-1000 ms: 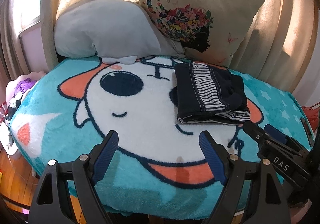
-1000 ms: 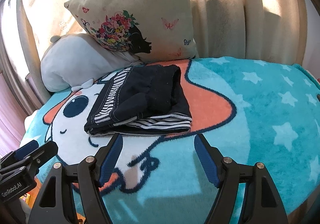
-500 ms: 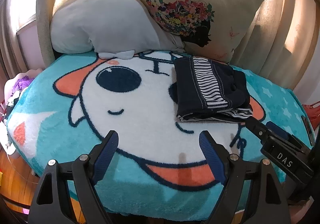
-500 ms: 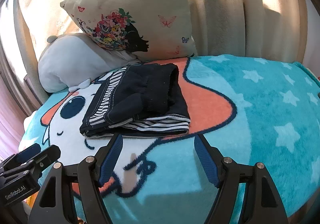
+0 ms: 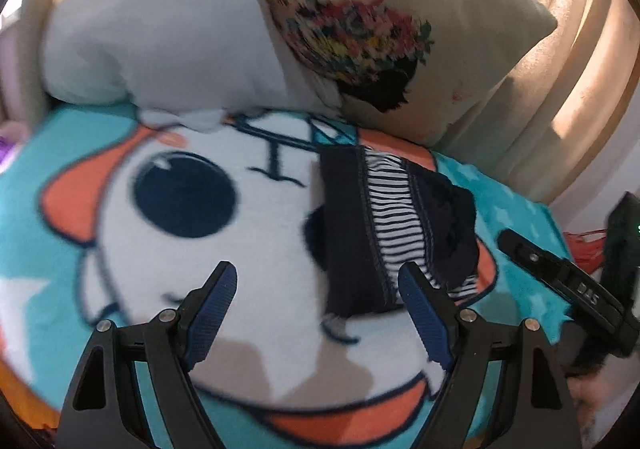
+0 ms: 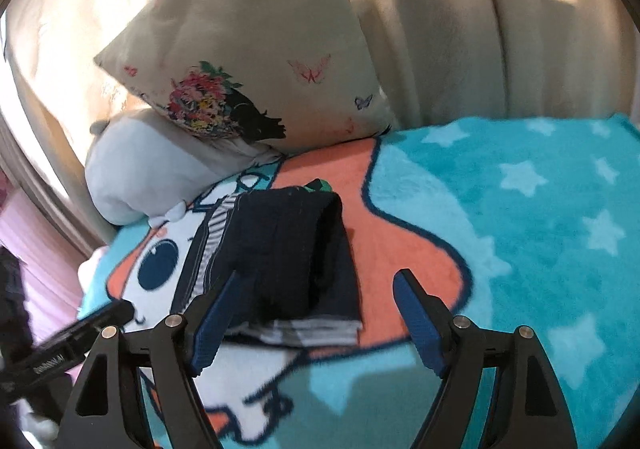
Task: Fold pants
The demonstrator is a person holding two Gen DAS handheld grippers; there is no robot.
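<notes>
The pants lie folded into a compact dark bundle, striped lining showing, on the blanket, in front of the floral pillow and to the right of the grey plush.

Over the last second both wrist views have closed in on that bundle. In the left view the pants have slid from about 1 o'clock of the left gripper down to its right fingertip, whose blue pad now overlaps the bundle's near edge in the picture; whether it touches cannot be told. In the right view the bundle, which sat just beyond the fingertips, now lies partly between them, behind the left fingertip of the right gripper. Both frames are smeared with motion where the earlier ones were sharp.

The left gripper's jaws stand wide apart with nothing clamped, as a second ago. The right gripper's jaws are opening a little further; the pants sit partly between them but no pad presses on the cloth.

Judging from this, the folds are likely done, and the hands are coming in either to tidy the bundle or to take it up.
</notes>
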